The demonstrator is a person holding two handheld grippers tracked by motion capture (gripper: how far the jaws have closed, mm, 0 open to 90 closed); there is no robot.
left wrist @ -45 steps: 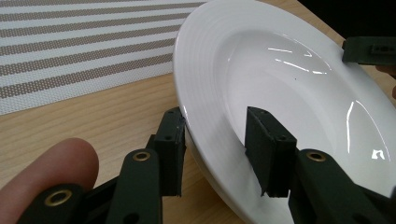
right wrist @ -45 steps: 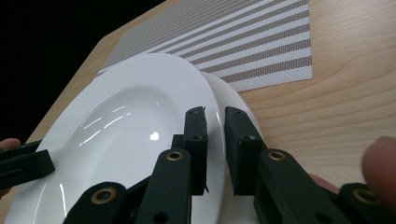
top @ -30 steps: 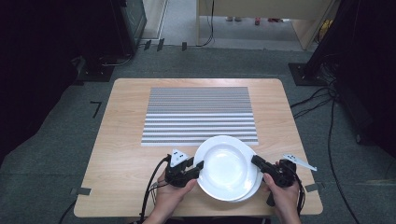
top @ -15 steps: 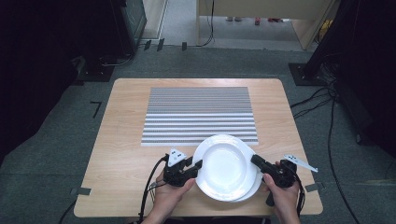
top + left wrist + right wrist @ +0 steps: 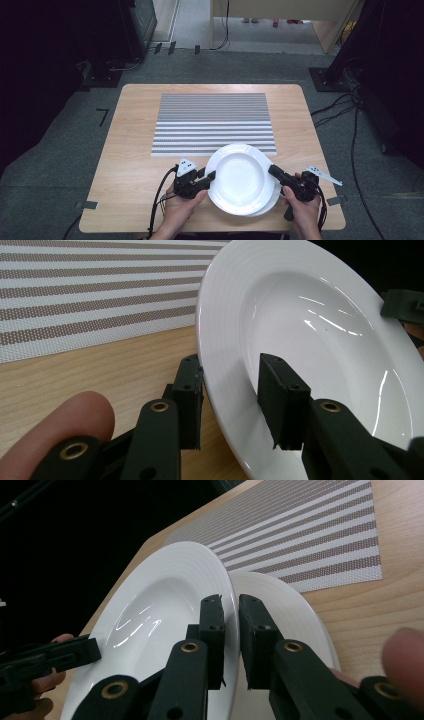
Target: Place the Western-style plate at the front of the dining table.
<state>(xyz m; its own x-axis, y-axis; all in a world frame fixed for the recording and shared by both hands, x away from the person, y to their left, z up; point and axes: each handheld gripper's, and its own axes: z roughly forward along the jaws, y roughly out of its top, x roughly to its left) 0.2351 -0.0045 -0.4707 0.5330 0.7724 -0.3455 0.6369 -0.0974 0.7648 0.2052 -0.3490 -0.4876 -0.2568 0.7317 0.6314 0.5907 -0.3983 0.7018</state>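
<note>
1. Both tongs meet one white plate at the table's near edge: the left gripper straddles its left rim, jaws apart with the rim between them, not visibly pinching.
2. From the opposite side, the right gripper has its jaws clamped close on that plate's right rim.
3. Lifted and tilted, the upper plate sits above a second plate lying flat on the wooden table.
4. Just beyond the plates lies a striped placemat, which the upper plate's far edge overlaps slightly.
</note>
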